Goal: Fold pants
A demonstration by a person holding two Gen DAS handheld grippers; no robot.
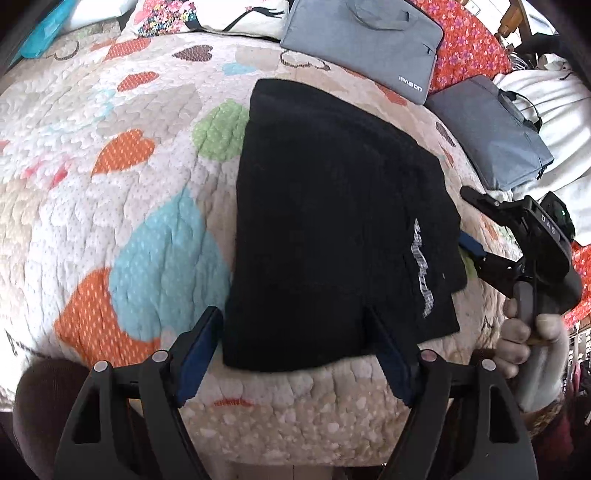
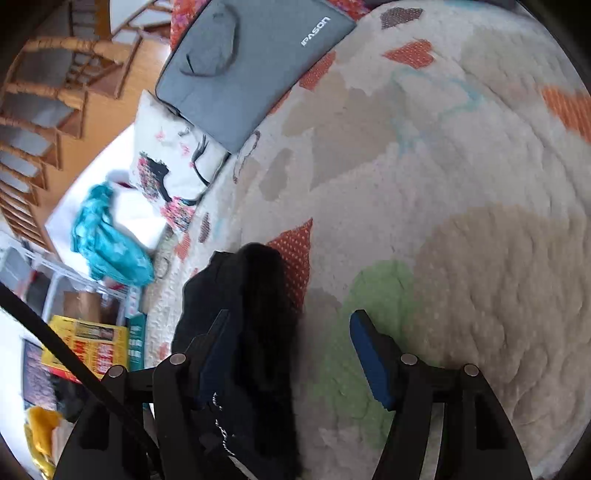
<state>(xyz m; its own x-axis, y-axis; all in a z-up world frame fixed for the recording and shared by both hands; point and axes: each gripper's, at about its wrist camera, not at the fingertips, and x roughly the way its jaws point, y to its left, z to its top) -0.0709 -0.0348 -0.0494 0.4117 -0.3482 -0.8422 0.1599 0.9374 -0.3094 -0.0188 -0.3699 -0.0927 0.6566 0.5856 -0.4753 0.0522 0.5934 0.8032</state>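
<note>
Left gripper (image 1: 295, 347): spread wide, nothing pinched, blue-padded fingers (image 1: 195, 360) low over the near edge of the pants (image 1: 325, 229); right-hand finger over the black cloth, left-hand finger just off its near left corner.

Right gripper (image 2: 291, 350): also spread wide, nothing pinched; one blue pad (image 2: 369, 358) over bare quilt, the other finger against the dark cloth. Seen from the left wrist camera as well (image 1: 476, 229), at the right edge of the pants, gripped by a hand (image 1: 524, 339); contact with the cloth there not clear.

Pants: black, folded into a compact block, flat on the quilt (image 1: 110, 184), white lettering (image 1: 423, 269) along the right side. In the right wrist view, bunched and dark (image 2: 255, 314) beside the left-hand finger.

Quilt: pale, with orange, blue and green hearts. Beyond the pants, two grey laptop bags, one (image 1: 365, 40) marked IPASON, the other (image 1: 495, 133) to its right. Printed pillow (image 1: 214, 14) at the far edge. Turquoise cloth (image 2: 107, 240) off to the side.
</note>
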